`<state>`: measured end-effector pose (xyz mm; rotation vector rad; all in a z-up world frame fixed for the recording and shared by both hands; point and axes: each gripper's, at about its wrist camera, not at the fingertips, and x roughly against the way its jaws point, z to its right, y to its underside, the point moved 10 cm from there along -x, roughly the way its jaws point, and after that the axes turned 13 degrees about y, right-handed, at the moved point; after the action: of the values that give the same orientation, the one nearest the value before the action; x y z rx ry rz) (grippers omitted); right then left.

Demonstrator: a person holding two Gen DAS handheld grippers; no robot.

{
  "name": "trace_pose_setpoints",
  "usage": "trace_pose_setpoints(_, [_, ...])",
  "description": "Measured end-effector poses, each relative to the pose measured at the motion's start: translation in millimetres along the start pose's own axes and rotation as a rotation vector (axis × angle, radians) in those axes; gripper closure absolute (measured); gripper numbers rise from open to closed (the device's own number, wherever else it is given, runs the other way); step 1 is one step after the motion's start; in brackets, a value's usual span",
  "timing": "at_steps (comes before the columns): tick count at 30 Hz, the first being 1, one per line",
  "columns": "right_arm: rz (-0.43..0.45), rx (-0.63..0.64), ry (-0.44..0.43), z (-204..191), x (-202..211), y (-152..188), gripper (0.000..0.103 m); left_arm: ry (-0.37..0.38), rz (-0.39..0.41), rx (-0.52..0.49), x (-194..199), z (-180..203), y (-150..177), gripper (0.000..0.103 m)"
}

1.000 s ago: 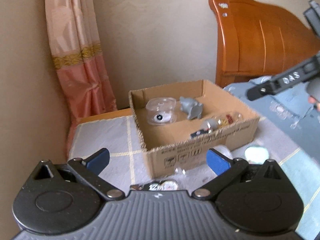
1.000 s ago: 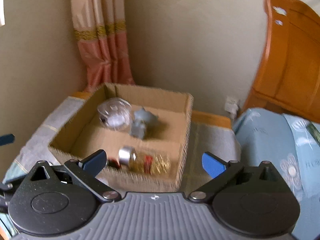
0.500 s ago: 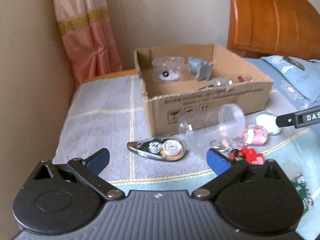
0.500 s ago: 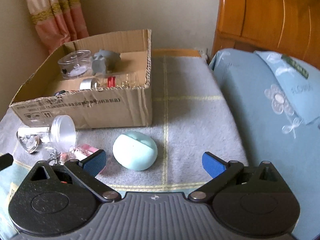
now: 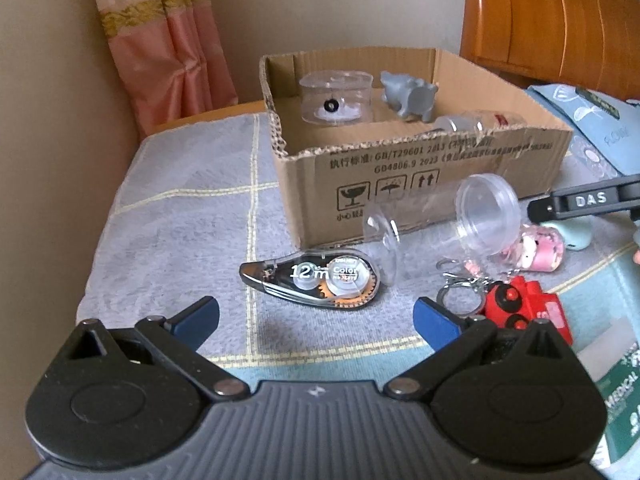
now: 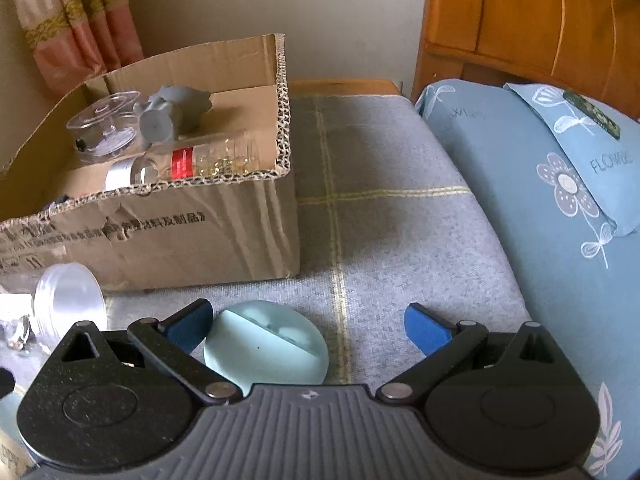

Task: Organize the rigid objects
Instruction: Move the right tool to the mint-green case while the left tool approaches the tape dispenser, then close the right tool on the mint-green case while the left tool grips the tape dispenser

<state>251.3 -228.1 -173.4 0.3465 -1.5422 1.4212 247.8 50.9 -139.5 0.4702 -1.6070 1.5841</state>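
Both the left gripper and right gripper gape wide, empty. The tape dispenser near the box looks light, slick; pinch its flat sides.

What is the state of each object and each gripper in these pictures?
Left gripper: open, empty.
Right gripper: open, empty.
Cardboard box: open-topped.
Glass bottle: capped, lying in box.
Correction tape: flat on blanket.
Clear tube: lying on its side.
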Motion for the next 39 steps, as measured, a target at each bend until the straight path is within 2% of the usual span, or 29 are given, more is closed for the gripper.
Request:
trace_pose_setpoints(3, [0.004,0.045,0.027,1.6,-2.4,3.0,0.0,0.008,-0.01,0.014,-9.8,-2.7,-0.4,0.001])
trace_pose_setpoints(7, [0.029,0.052,0.012,5.4,1.1,9.3,0.0,0.011,-0.027,0.039,-21.0,-8.4,0.9,0.0])
trace_pose_setpoints(11, [0.06,0.051,0.009,9.6,5.2,14.0,0.0,0.044,-0.013,0.045,-25.7,-12.4,-2.4,0.001])
trace_pose_setpoints(16, [0.084,0.05,0.007,12.2,7.0,16.2,0.0,0.045,-0.004,0.038,-26.8,-21.0,-5.1,0.0])
trace_pose_setpoints(21, [0.09,0.045,0.009,13.1,7.8,17.5,0.0,0.027,0.011,0.057,-22.3,-35.8,-1.4,0.0])
trace_pose_setpoints(32, [0.071,0.043,0.013,10.4,11.0,20.9,0.0,0.064,0.012,0.003,-28.3,-37.9,-9.1,0.0])
trace_pose_setpoints(37, [0.07,0.043,0.013,9.1,11.6,21.6,0.0,0.064,0.002,-0.008,-28.7,-35.1,-10.5,0.003])
trace_pose_setpoints(39, [0.071,0.043,0.012,9.0,12.0,21.8,0.0,0.073,0.004,-0.013,-27.4,-33.2,-10.3,0.009])
